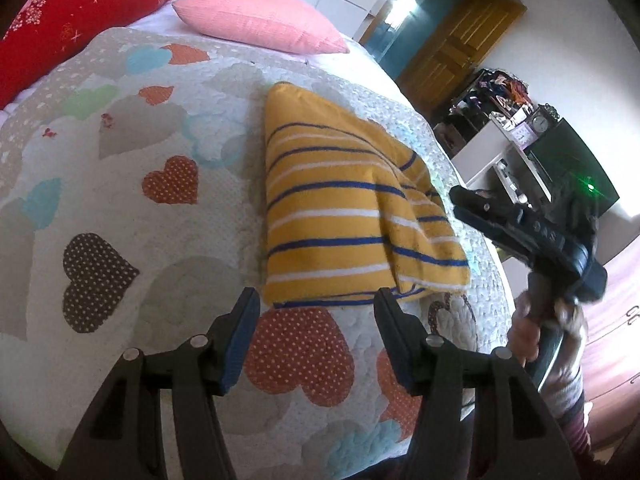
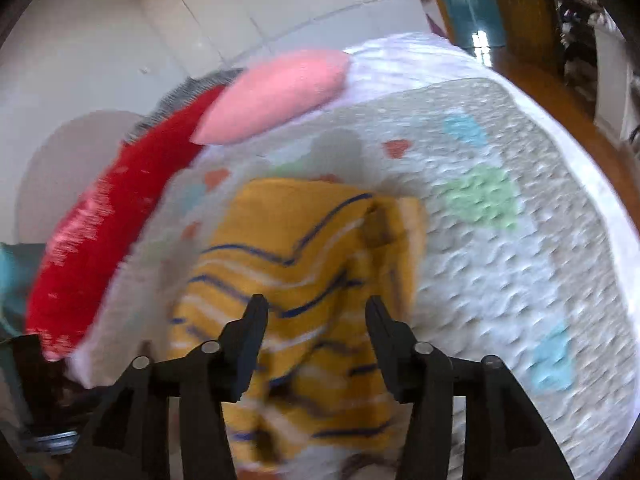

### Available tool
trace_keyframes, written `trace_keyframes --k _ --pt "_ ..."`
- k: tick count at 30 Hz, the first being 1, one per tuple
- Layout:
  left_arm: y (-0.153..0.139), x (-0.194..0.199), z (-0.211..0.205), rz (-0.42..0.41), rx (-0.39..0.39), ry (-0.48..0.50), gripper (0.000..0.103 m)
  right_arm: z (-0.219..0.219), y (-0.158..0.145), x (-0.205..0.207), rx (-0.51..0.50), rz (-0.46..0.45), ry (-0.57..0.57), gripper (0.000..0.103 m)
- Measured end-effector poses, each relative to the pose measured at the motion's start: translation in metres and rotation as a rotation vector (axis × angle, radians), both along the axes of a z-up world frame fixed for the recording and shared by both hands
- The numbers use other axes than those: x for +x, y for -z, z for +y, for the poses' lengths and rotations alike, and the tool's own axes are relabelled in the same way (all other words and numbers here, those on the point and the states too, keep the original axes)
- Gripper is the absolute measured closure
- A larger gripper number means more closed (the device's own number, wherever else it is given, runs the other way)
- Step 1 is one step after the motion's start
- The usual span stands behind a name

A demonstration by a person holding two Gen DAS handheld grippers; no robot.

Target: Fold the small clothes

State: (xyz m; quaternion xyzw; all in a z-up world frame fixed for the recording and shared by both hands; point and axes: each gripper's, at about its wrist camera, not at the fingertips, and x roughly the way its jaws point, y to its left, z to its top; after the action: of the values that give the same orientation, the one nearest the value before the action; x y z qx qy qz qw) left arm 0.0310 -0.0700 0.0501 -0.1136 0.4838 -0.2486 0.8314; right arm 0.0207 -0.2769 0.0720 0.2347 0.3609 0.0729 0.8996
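A yellow garment with blue and white stripes (image 1: pixel 340 216) lies folded into a narrow stack on the heart-patterned quilt (image 1: pixel 132 184). My left gripper (image 1: pixel 316 308) is open and empty, hovering just short of the garment's near edge. My right gripper (image 1: pixel 472 200) shows in the left wrist view at the garment's right side, above the bed edge, held by a hand (image 1: pixel 524 332). In the blurred right wrist view my right gripper (image 2: pixel 316 312) is open and empty above the garment (image 2: pixel 304 248).
A pink pillow (image 1: pixel 260 16) and a red pillow (image 1: pixel 72 12) lie at the head of the bed. The bed's right edge (image 1: pixel 480 216) drops off to the floor. A white shelf unit with clutter and a clock (image 1: pixel 520 140) stands beyond it, near a wooden door (image 1: pixel 452 52).
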Motion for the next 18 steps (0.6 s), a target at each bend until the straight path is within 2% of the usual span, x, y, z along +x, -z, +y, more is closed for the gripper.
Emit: trace_keyframes --k 2,4,5,6,8,11,13,16,18 --pt "0.0 -0.001 -0.004 0.001 0.016 0.005 0.044 0.017 0.006 -0.001 -0.018 0.006 -0.026 0.047" --pt "-0.001 0.0 -0.007 0.0 0.025 0.003 0.044 0.035 0.025 0.009 -0.023 0.052 -0.075 0.05" --pt "-0.004 0.001 -0.008 -0.009 0.027 0.002 0.044 0.038 0.034 0.011 -0.006 0.076 -0.091 0.061" --pt "-0.008 0.001 -0.009 -0.023 0.032 0.002 0.044 0.042 0.043 0.014 0.024 0.106 -0.121 0.091" --pt "-0.017 0.001 -0.011 -0.056 0.052 0.003 0.043 0.034 0.044 0.008 0.048 0.082 -0.104 0.092" --pt "-0.025 0.006 -0.014 -0.095 0.077 0.009 0.039 0.001 0.035 -0.018 0.075 0.024 -0.002 0.093" --pt "-0.025 0.014 -0.021 -0.103 0.093 0.023 0.038 -0.015 0.038 -0.03 0.068 0.038 0.044 0.093" --pt "-0.012 0.03 -0.038 -0.083 0.105 0.052 0.037 -0.02 0.057 -0.037 0.061 0.092 0.058 0.093" --pt "0.006 0.046 -0.049 -0.031 0.112 0.062 0.036 -0.016 0.067 -0.038 0.073 0.102 0.057 0.093"
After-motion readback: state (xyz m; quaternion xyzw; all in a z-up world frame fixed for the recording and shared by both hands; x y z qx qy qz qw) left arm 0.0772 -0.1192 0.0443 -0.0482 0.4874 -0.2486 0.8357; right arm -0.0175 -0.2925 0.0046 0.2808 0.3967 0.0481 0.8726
